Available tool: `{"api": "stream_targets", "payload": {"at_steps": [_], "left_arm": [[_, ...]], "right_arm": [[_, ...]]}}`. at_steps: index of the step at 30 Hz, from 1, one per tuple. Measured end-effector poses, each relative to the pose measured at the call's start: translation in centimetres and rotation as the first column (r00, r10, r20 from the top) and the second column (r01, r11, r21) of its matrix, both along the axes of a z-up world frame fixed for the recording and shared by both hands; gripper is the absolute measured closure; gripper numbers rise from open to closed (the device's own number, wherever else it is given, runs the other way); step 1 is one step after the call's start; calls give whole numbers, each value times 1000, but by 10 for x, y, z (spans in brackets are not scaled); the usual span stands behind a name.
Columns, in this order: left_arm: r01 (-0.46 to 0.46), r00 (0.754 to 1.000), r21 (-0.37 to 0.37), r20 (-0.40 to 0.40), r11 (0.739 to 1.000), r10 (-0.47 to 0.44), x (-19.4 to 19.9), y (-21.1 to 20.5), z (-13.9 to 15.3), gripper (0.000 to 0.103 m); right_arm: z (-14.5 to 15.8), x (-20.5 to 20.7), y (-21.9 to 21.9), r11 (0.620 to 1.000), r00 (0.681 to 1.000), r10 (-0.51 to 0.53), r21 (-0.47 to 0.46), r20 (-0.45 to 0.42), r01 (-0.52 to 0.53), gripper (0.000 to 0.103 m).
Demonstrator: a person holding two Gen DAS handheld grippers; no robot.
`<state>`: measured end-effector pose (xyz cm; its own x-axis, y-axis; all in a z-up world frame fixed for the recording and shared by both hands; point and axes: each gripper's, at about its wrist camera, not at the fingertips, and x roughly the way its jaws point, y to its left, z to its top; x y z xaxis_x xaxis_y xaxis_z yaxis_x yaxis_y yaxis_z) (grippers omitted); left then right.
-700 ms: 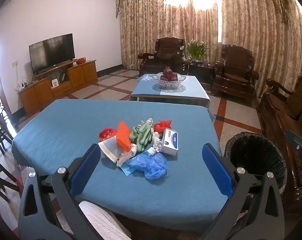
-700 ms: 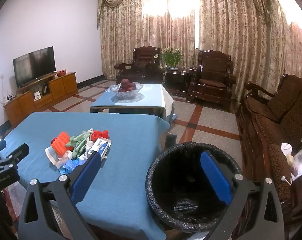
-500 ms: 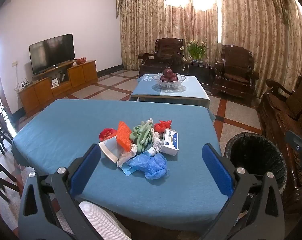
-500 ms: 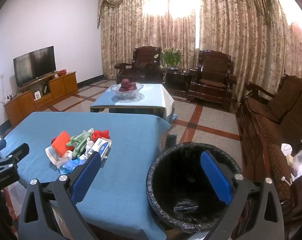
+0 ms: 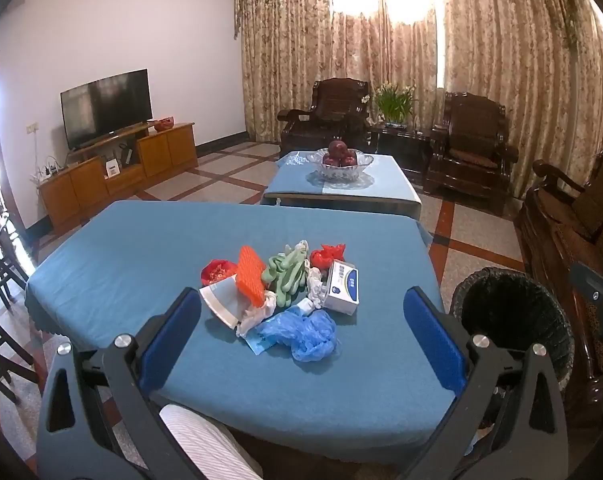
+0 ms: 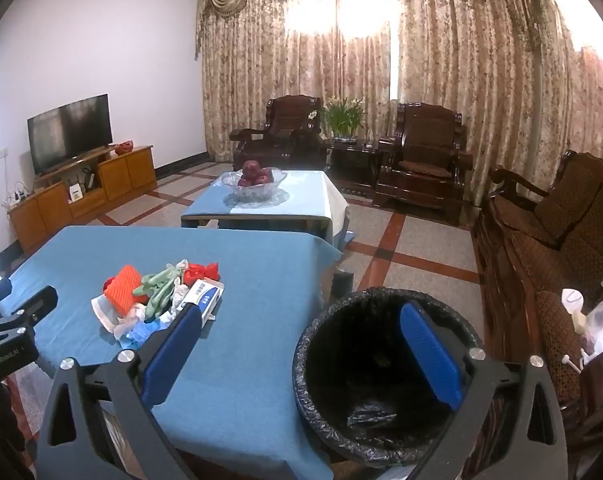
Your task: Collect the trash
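Note:
A pile of trash lies mid-table on the blue cloth: a crumpled blue plastic bag, an orange sponge, green gloves, red wrappers, a white and blue carton, white paper. The pile also shows in the right wrist view. My left gripper is open and empty, held above the table's near edge, short of the pile. My right gripper is open and empty, over the black-lined trash bin beside the table's right edge.
The bin stands on the floor right of the table. A low table with a fruit bowl stands behind. Dark wooden armchairs and a sofa line the back and right. A TV cabinet is at left.

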<state>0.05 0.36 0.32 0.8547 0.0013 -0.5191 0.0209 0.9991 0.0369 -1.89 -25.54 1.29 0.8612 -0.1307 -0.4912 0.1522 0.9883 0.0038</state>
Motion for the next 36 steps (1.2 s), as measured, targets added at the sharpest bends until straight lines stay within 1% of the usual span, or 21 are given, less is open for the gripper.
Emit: {"api": "stream_targets", "payload": {"at_steps": [7, 8, 16, 18, 33, 36], "left_arm": [[0, 1000, 1, -1, 1000, 0, 5, 4, 1, 5], [0, 1000, 0, 2, 1000, 0, 0, 0, 0, 5], [1, 1000, 1, 3, 1000, -1, 0, 1, 0, 5], [0, 1000, 0, 4, 1000, 0, -1, 0, 0, 5], [0, 1000, 1, 6, 1000, 0, -1, 0, -1, 5], [0, 1000, 1, 7, 1000, 0, -1, 0, -1, 5]], "right_arm": [[0, 0, 0, 1000, 1000, 1, 1, 3, -1, 6], [0, 0, 0, 1000, 1000, 1, 1, 3, -1, 6], [-2, 0, -1, 1000, 1000, -1, 1, 5, 1, 6], [6, -2, 1, 1000, 1000, -2, 2, 6, 2, 6], [3, -2, 1, 1000, 1000, -2, 5, 6, 2, 6], [9, -3, -1, 1000, 1000, -2, 5, 4, 2, 6]]}}
